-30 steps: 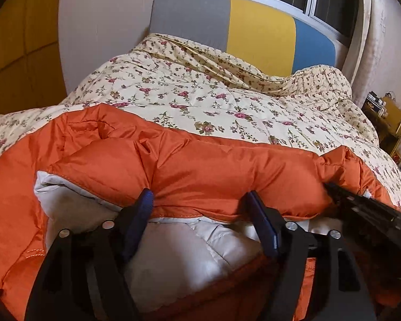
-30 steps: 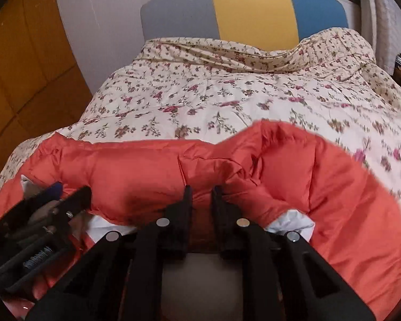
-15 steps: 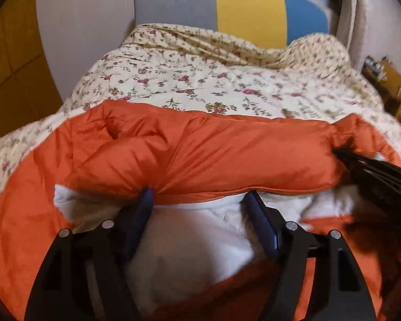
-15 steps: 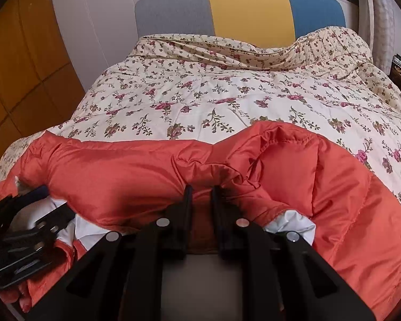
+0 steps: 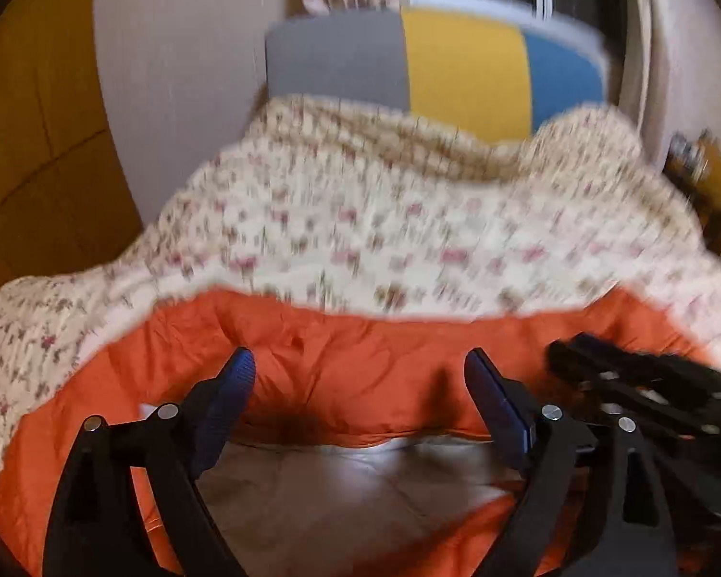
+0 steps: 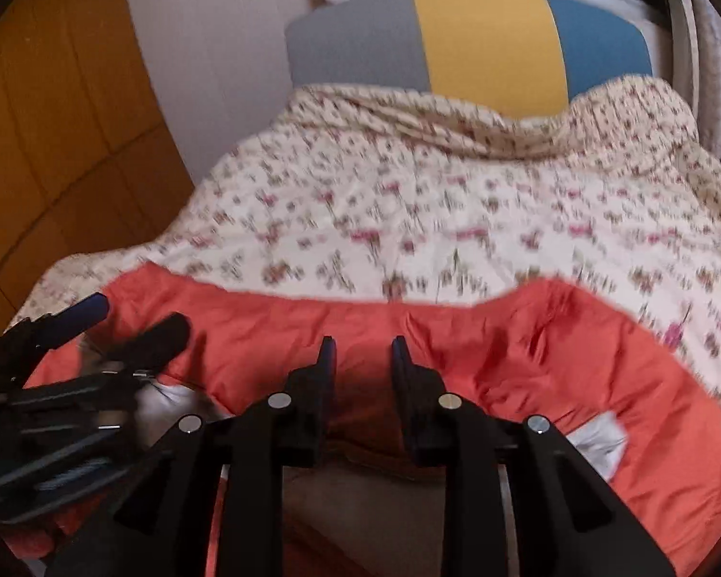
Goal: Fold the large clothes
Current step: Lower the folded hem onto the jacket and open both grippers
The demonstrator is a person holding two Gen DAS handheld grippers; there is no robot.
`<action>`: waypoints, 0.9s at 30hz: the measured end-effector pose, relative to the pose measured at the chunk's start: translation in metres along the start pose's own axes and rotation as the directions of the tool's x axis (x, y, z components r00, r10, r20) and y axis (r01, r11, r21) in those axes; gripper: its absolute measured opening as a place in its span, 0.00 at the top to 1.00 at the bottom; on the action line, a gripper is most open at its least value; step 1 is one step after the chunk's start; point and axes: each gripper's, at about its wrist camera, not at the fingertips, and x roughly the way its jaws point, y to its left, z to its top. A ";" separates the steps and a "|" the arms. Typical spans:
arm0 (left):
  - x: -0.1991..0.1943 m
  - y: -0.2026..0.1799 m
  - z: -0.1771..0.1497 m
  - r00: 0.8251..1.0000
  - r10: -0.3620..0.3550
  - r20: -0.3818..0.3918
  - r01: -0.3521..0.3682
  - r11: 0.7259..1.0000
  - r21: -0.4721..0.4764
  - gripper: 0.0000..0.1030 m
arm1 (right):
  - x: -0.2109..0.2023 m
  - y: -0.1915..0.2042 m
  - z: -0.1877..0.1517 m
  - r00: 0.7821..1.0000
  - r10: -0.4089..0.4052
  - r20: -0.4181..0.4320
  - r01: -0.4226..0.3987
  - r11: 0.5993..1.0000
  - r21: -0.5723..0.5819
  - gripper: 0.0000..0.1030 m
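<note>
Both grippers just let go: left gripper (image 5: 355,375) jaws spread wide, right gripper (image 6: 363,360) jaws cracked apart (nothing pinched). Orange jacket (image 5: 360,360) lies folded over on the bed (image 5: 384,221), so this fold looks done.

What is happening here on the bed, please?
A person with a gripper in each hand is folding an orange padded jacket on a floral bedspread. One edge is already folded over, and the white lining shows below it. The jaws of the left gripper and the right gripper have just been opening; both are open, letting go of the fold.
</note>
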 end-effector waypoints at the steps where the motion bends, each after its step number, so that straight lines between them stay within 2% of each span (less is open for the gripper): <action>1: 0.007 0.001 -0.005 1.000 0.001 -0.010 -0.001 1.000 0.002 0.15 | 0.009 -0.001 -0.005 1.000 -0.001 -0.024 0.001 1.000 0.006 0.78; 3: 0.019 0.009 -0.018 0.999 -0.030 -0.012 0.029 0.999 -0.021 0.14 | 0.016 -0.003 -0.010 0.999 0.006 -0.034 -0.005 1.000 0.010 0.78; 8: 0.028 0.002 -0.021 1.000 -0.001 -0.030 0.001 1.000 0.005 0.12 | 0.027 -0.002 -0.012 0.999 -0.023 -0.048 0.022 1.000 -0.008 0.78; 11: 0.025 0.005 -0.021 0.999 -0.017 -0.034 0.016 1.000 -0.005 0.09 | 0.024 -0.008 -0.010 0.999 0.016 -0.049 -0.015 1.000 0.023 0.76; 12: 0.025 0.004 -0.020 0.999 -0.022 -0.033 0.022 1.000 -0.003 0.07 | 0.018 -0.012 -0.009 0.998 0.040 -0.045 -0.038 0.998 0.052 0.71; 13: 0.024 0.003 -0.020 0.999 -0.026 -0.031 0.026 1.000 0.000 0.06 | 0.008 -0.017 -0.011 0.997 0.063 -0.038 -0.059 0.994 0.090 0.62; 14: 0.019 0.003 -0.021 0.999 -0.035 -0.024 0.035 0.999 0.005 0.03 | -0.012 -0.022 -0.015 0.995 0.094 -0.009 -0.092 0.985 0.149 0.57; 15: 0.015 0.003 -0.023 0.999 -0.037 -0.018 0.037 0.999 0.009 0.03 | -0.025 -0.024 -0.019 0.995 0.099 0.008 -0.099 0.980 0.173 0.48; 17: 0.004 0.002 -0.030 1.000 -0.031 -0.002 0.031 0.999 0.011 0.03 | -0.063 -0.031 -0.034 0.993 0.103 0.057 -0.114 0.966 0.230 0.45; 22: -0.016 0.001 -0.041 0.999 -0.037 0.025 0.037 0.999 0.010 0.03 | -0.139 -0.073 -0.091 0.988 0.126 0.084 -0.150 0.891 0.428 0.45; 24: -0.020 0.006 -0.047 0.998 -0.059 0.023 0.060 0.998 -0.021 0.03 | -0.162 -0.091 -0.111 0.991 0.102 0.092 -0.134 0.863 0.487 0.44; 27: -0.025 0.014 -0.051 0.995 -0.090 0.041 0.092 0.994 -0.061 0.03 | -0.192 -0.124 -0.145 0.991 0.096 0.088 -0.130 0.791 0.598 0.43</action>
